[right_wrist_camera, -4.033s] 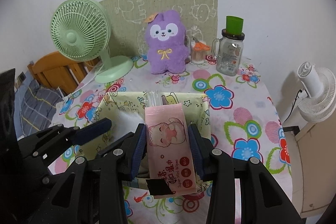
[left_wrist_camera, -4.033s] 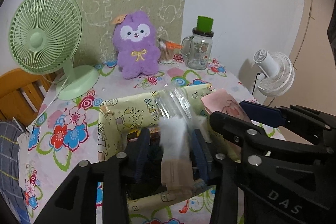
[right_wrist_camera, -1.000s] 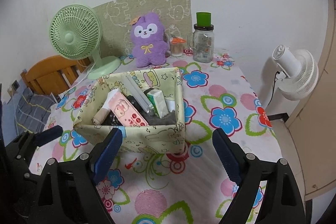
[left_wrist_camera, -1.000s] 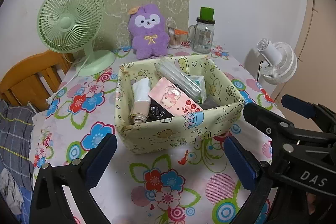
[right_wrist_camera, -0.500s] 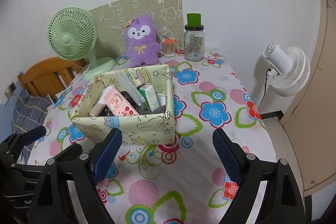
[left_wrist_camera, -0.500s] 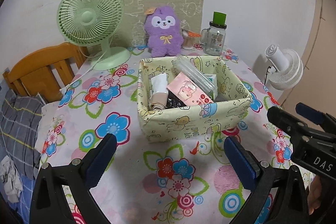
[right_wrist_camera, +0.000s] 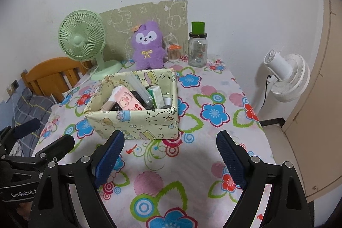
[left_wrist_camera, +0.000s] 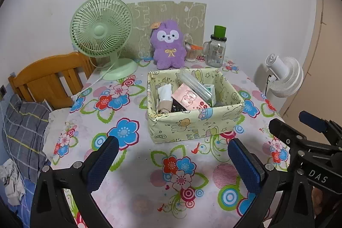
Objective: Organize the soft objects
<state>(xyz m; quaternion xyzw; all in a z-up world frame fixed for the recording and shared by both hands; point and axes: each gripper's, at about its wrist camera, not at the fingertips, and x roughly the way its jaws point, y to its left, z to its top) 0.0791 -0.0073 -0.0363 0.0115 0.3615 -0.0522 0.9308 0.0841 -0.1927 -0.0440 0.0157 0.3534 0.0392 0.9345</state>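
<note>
A pale yellow cartoon-print box (left_wrist_camera: 192,123) (right_wrist_camera: 136,121) sits mid-table. Inside lie a pink wipes pack (left_wrist_camera: 188,97) (right_wrist_camera: 127,100), a white and beige pouch (left_wrist_camera: 164,97), a clear plastic packet (left_wrist_camera: 195,83) and a green tissue pack (right_wrist_camera: 157,96). My left gripper (left_wrist_camera: 174,158) hovers open over the near tablecloth, short of the box, nothing between its fingers. My right gripper (right_wrist_camera: 170,152) is open too, empty, in front of the box's near right corner. A purple plush toy (left_wrist_camera: 168,46) (right_wrist_camera: 147,46) stands at the back by the wall.
A green desk fan (left_wrist_camera: 102,35) stands back left, a glass jar with a green lid (left_wrist_camera: 217,48) and a small cup of swabs (left_wrist_camera: 192,52) back right. A wooden chair (left_wrist_camera: 49,78) is at the table's left edge, a white fan (left_wrist_camera: 282,76) off the right side.
Both grippers have drawn back from the box and risen a little, so the box looks smaller and farther. Four seconds ago each held a pack over the box; those now lie inside it.
</note>
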